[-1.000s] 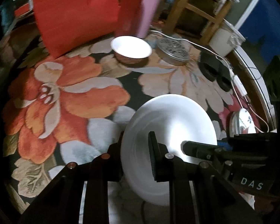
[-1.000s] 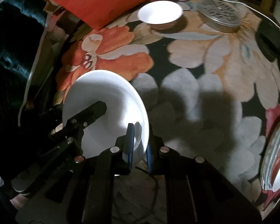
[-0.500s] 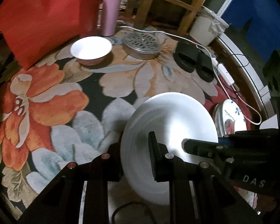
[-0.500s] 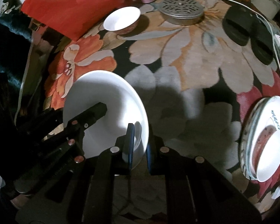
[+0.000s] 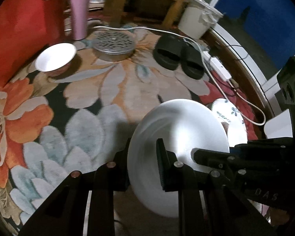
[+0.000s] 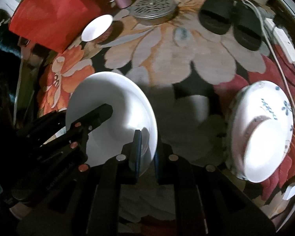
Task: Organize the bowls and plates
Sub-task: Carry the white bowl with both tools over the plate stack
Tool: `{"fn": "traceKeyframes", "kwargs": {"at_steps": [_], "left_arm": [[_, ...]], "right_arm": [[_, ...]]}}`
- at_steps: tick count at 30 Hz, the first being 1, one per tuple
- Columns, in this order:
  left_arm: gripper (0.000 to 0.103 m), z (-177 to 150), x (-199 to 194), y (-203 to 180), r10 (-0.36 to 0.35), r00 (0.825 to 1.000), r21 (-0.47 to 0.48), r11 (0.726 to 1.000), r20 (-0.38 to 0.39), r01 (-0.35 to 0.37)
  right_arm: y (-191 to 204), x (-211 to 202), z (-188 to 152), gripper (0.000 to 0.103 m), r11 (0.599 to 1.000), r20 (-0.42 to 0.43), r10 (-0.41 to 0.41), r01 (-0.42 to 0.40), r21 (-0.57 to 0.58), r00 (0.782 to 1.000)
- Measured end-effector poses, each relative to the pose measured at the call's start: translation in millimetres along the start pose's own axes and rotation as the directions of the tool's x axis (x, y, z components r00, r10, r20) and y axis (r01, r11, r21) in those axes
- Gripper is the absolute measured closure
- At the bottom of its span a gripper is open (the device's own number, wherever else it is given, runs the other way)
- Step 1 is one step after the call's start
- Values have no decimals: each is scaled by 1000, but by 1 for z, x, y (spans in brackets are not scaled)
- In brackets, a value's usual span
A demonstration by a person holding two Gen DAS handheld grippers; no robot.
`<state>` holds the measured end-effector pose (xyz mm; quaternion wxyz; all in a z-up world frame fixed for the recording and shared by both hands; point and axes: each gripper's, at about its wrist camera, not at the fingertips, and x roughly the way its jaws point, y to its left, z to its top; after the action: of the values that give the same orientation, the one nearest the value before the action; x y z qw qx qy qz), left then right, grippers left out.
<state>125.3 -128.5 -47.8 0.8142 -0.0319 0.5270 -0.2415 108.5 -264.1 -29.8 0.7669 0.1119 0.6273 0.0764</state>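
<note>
A plain white plate hangs tilted above the flowered carpet, gripped on opposite rims. My left gripper is shut on its near rim, and my right gripper is shut on the other edge. Each gripper shows in the other's view: the right gripper over the plate's right side, the left gripper over its left. A blue-flowered plate with a white bowl in it lies on the carpet to the right. A small white bowl sits far left.
At the far side of the carpet are a perforated metal tin, black slippers, a pink tumbler, a red bag, a white bucket and a wooden chair. A white cable and power strip run along the right edge.
Both grippers have carried the white plate to the right across the carpet. The small bowl has slid away to the left, and the blue-flowered plate has come close on the right.
</note>
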Motion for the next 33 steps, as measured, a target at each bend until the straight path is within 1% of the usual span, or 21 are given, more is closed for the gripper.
{"fn": "traceKeyframes", "kwargs": {"at_steps": [14, 20, 26, 33], "left_arm": [[82, 13, 29, -72, -73, 997, 62, 995, -27, 75], [82, 21, 41, -106, -108, 994, 93, 990, -35, 110], [82, 20, 61, -141, -133, 989, 129, 982, -72, 141], [82, 10, 85, -178, -144, 981, 185, 969, -126, 166]], "right_arm": [[-69, -27, -18, 91, 993, 14, -40, 38, 109, 999], [-98, -42, -25, 91, 986, 37, -61, 55, 157, 997], [-129, -51, -32, 91, 976, 43, -90, 79, 201, 995], [-167, -54, -49, 91, 961, 25, -111, 101, 256, 994]]}}
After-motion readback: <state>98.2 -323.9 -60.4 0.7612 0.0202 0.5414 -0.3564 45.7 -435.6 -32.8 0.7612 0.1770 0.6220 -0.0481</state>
